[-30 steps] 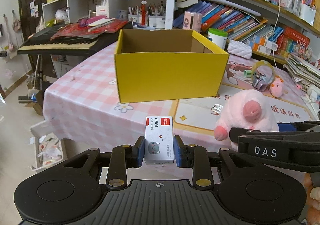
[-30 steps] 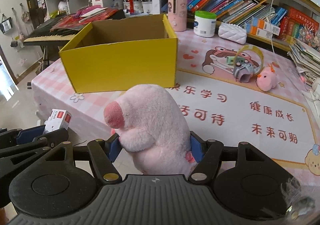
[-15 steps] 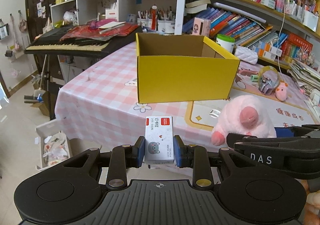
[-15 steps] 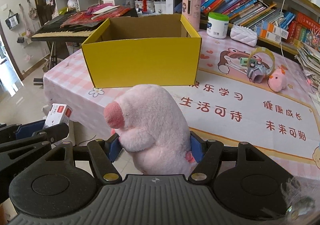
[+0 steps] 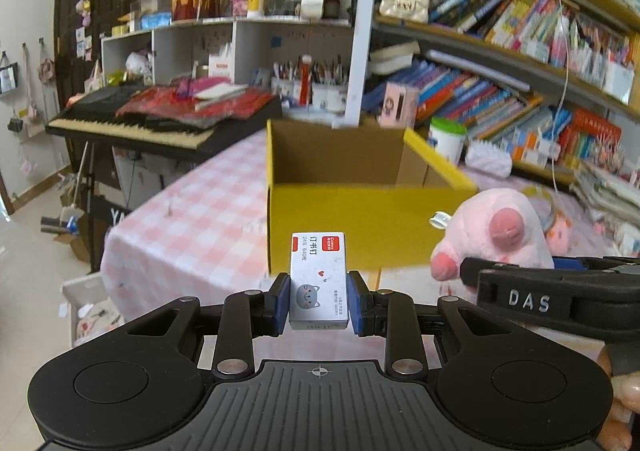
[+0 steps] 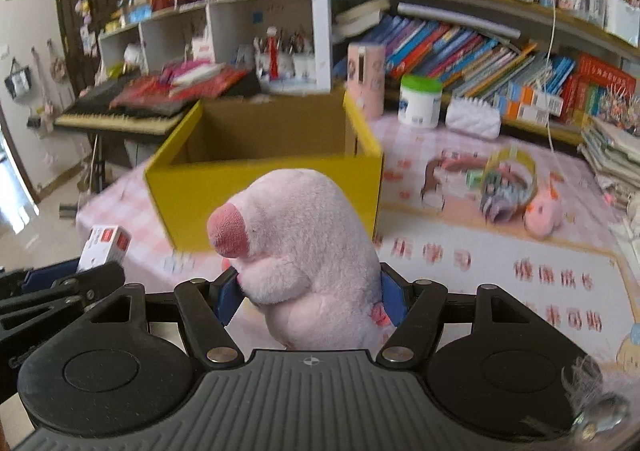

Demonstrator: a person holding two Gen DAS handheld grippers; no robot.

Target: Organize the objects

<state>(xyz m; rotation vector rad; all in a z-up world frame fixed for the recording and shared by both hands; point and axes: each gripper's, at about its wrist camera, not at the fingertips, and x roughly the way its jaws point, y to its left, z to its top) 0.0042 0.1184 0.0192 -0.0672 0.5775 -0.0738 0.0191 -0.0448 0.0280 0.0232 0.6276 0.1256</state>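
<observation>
My left gripper (image 5: pixel 319 301) is shut on a small white staple box (image 5: pixel 319 279) with a red label and a grey cat face. It is held in the air before the near wall of the open yellow cardboard box (image 5: pixel 360 227). My right gripper (image 6: pixel 310 293) is shut on a pink plush toy (image 6: pixel 304 251), held upright near the yellow box (image 6: pixel 264 191). The plush (image 5: pixel 500 231) and right gripper also show at the right of the left wrist view. The staple box (image 6: pixel 105 243) shows at the left of the right wrist view.
The table has a pink checked cloth (image 5: pixel 192 227) and a printed mat (image 6: pixel 500 263). A tape ring with small toys (image 6: pixel 508 183), a small pink toy (image 6: pixel 542 215), a white jar (image 6: pixel 420 101) and a pink cylinder (image 6: pixel 366 79) stand behind. A keyboard (image 5: pixel 132 123) and bookshelves (image 6: pixel 480 51) surround it.
Both grippers have risen and tilted up, still holding their objects. The yellow box now appears lower and closer, with more of its inside in sight.
</observation>
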